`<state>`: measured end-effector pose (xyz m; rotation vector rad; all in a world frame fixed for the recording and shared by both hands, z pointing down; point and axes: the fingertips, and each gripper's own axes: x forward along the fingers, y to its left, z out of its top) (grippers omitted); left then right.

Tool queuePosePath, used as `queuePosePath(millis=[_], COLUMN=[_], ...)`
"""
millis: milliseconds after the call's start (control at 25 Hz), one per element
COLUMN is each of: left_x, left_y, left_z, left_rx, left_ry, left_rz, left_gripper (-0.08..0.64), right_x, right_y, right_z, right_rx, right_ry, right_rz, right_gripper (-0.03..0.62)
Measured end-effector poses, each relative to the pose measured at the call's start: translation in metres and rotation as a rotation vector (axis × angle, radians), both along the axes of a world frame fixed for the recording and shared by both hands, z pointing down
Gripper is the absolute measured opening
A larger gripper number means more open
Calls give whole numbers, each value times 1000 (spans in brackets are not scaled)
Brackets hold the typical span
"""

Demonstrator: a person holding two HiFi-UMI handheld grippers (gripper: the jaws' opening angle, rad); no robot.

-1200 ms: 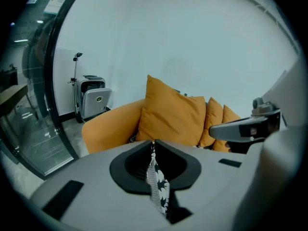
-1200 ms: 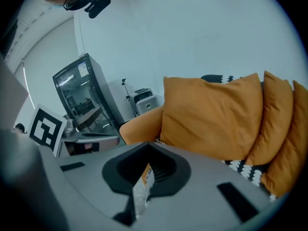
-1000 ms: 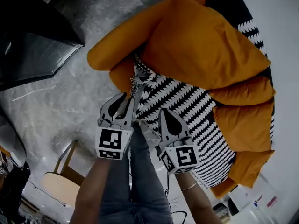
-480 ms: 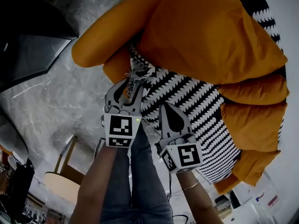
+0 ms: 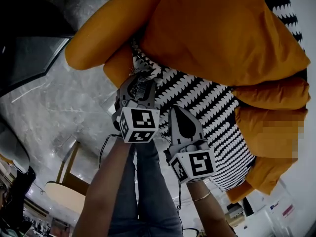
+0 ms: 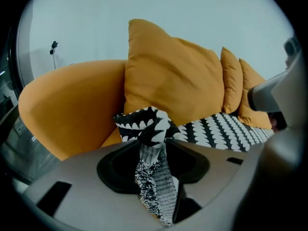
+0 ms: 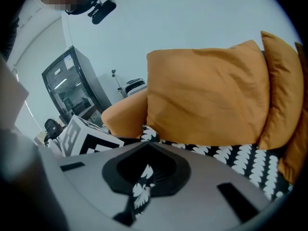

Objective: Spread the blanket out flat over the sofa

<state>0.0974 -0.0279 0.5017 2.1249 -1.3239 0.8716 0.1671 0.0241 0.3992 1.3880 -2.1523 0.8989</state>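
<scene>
Near sofa (image 5: 89,48) armrest: our left claw (image 5: 140,80) just opening, blanket (image 5: 207,107) corner loose between; right claw (image 5: 177,113) clamps its edge (blanket runs rightward along seat).

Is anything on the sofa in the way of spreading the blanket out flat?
Yes: orange cushions appear to sit on the blanket's rear part, the largest beside the sofa armrest. Nothing else shows on the seat.

An orange sofa (image 5: 89,43) fills the upper right of the head view. A black-and-white blanket (image 5: 197,102) covers its seat, below 3 orange cushions (image 6: 168,76).
</scene>
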Motion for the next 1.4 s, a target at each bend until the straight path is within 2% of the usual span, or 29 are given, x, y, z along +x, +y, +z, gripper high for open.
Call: queuePosePath(millis=[120,360,560,680,880,1000,1200,1400], left_x=[11,-2,-14,-26,-48,-61,-103,-134], left_y=[-20,0,12,14,16,16,25,32], left_z=[-13,38,29,20,-4,-12,-7,-1], left_rx=[4,-19,-17,-27,-50,-59,-75,-91], left_ry=[-10,-29,2,56,215,281,338,367], left_rz=[0,0,-7,-28,-97,-147,-244,-290], left_gripper=[169,103,44,29,25,25,25,25], right_x=[8,-4,-12,-21,-28,-30,-52,-72], right_y=[-15,3,6,1,-4,-10,-1,7], right_z=[-18,37,33,31,26,22,28,34], right_rx=[0,-24,-13,-11,-9,-8,-9,-18], right_ry=[9,-15,8,13,20,19,15,20], right_rz=[-11,-17,-39,-46,-84,-105,-147,-186], right_gripper=[11,11,11,11,11,11,11,11])
